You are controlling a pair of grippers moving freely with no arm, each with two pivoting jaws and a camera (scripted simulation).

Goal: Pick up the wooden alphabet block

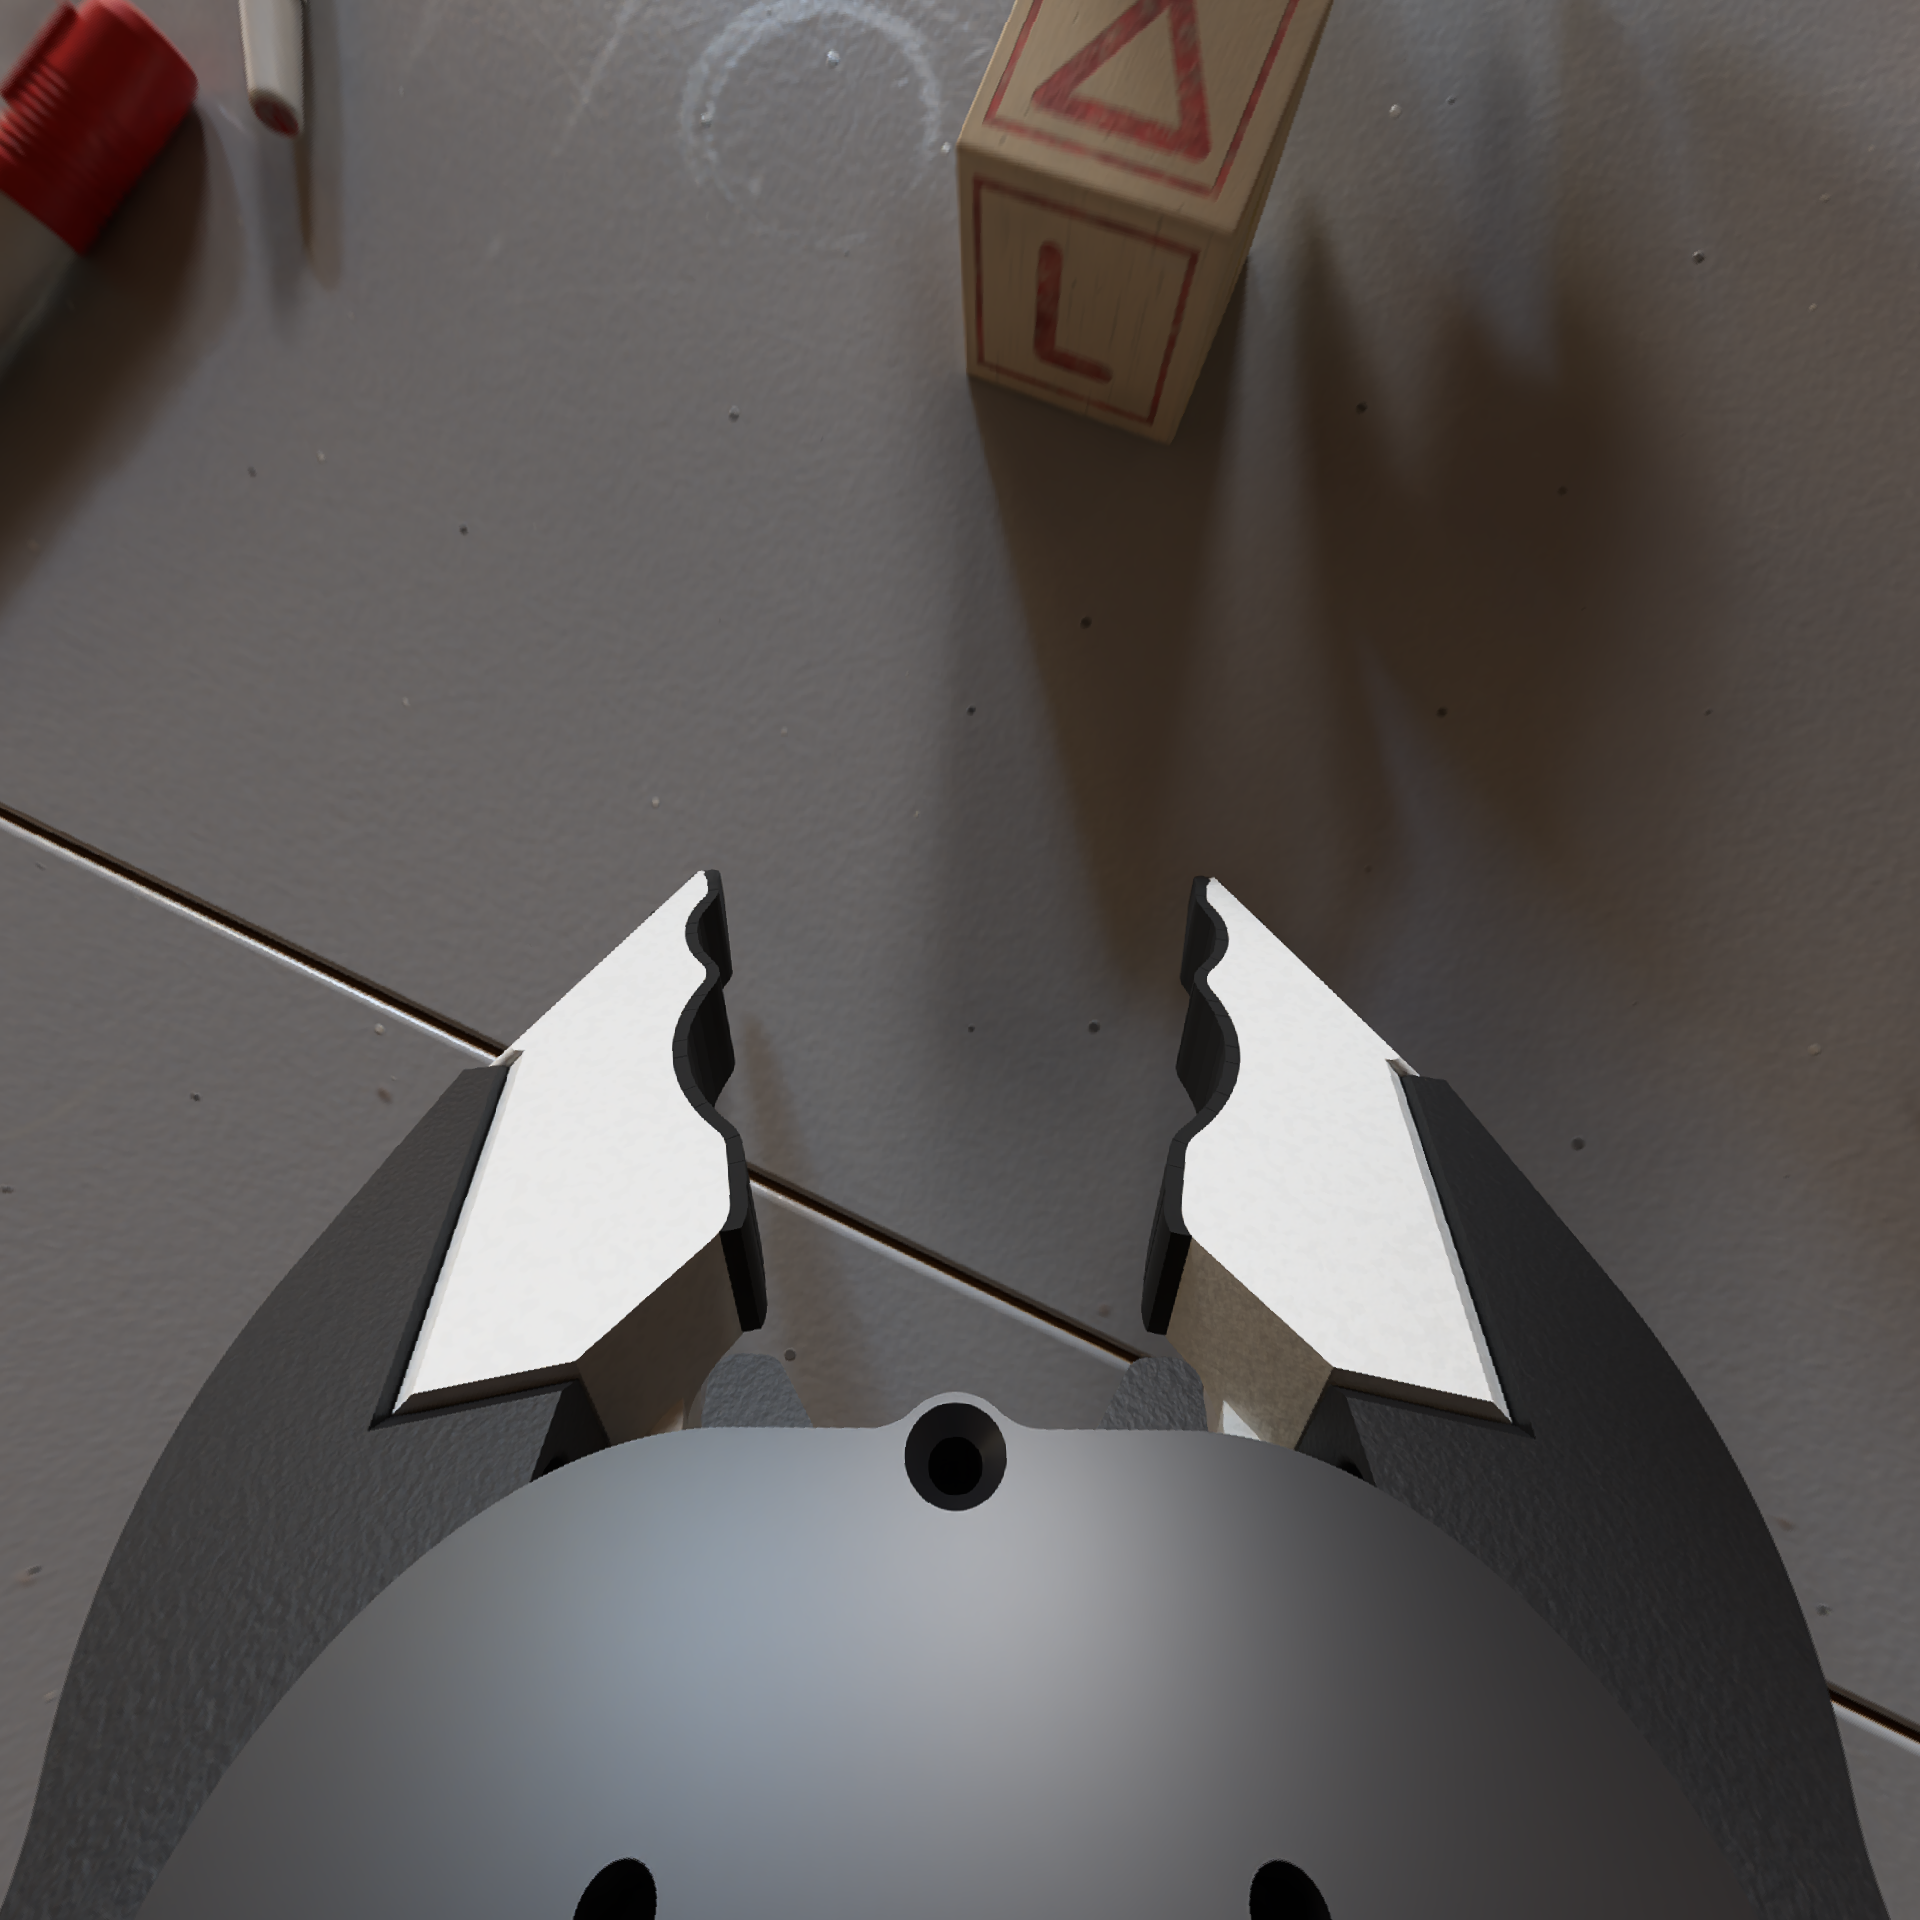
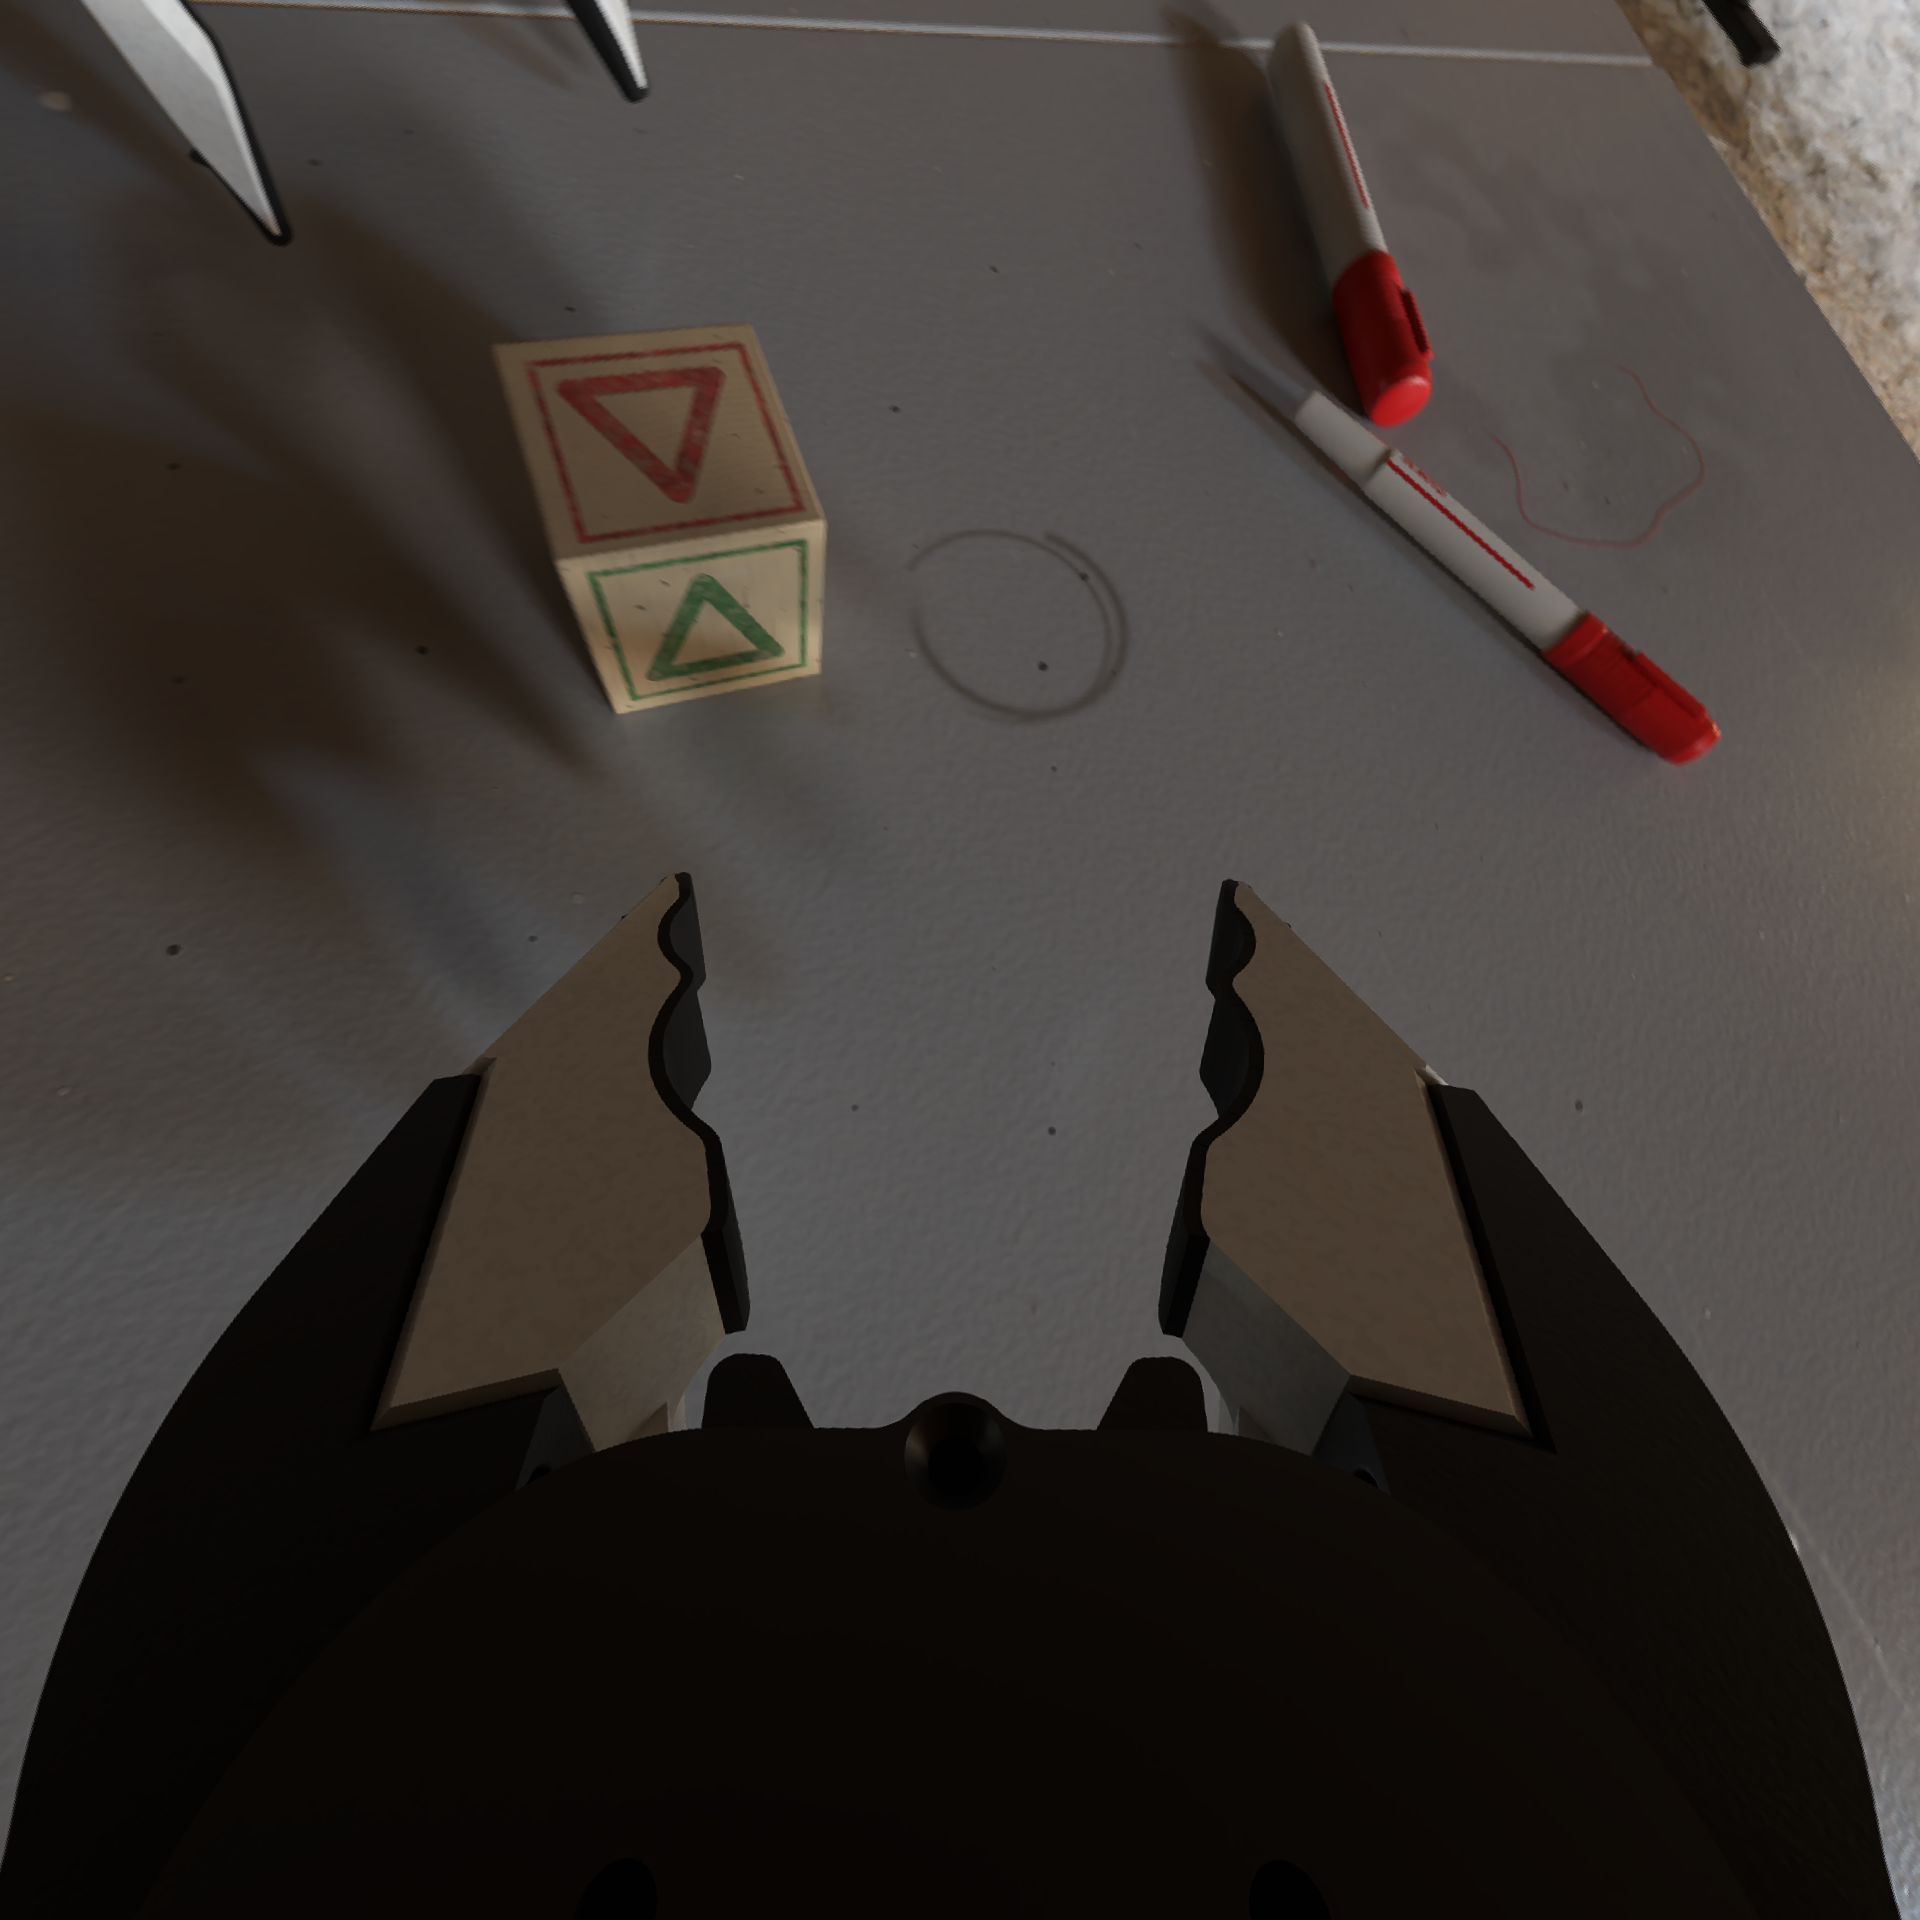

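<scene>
1. Block (image 2: 665, 520) sits flat on the grey tabletop (image 2: 935, 987), nothing touching it; red triangle on top face, green triangle on the side facing the right gripper.
2. Right gripper (image 2: 956, 883) spread wide, nothing held, above the tabletop, short of the block; block lies ahead and to its left.
3. Left gripper (image 1: 956, 883) also wide open and empty; block (image 1: 1122, 208) ahead and slightly right, well apart from the fingertips.
4. Left gripper's fingertips (image 2: 239, 166) show beyond the block in the right wrist view.
5. Thin drawn ring (image 2: 1018, 623) on the tabletop just right of the block.
6. Two red-capped markers (image 2: 1496, 540) (image 2: 1345, 218) lie well right of the block, near each other.
7. Red scribble (image 2: 1605, 468) right of the markers.
</scene>
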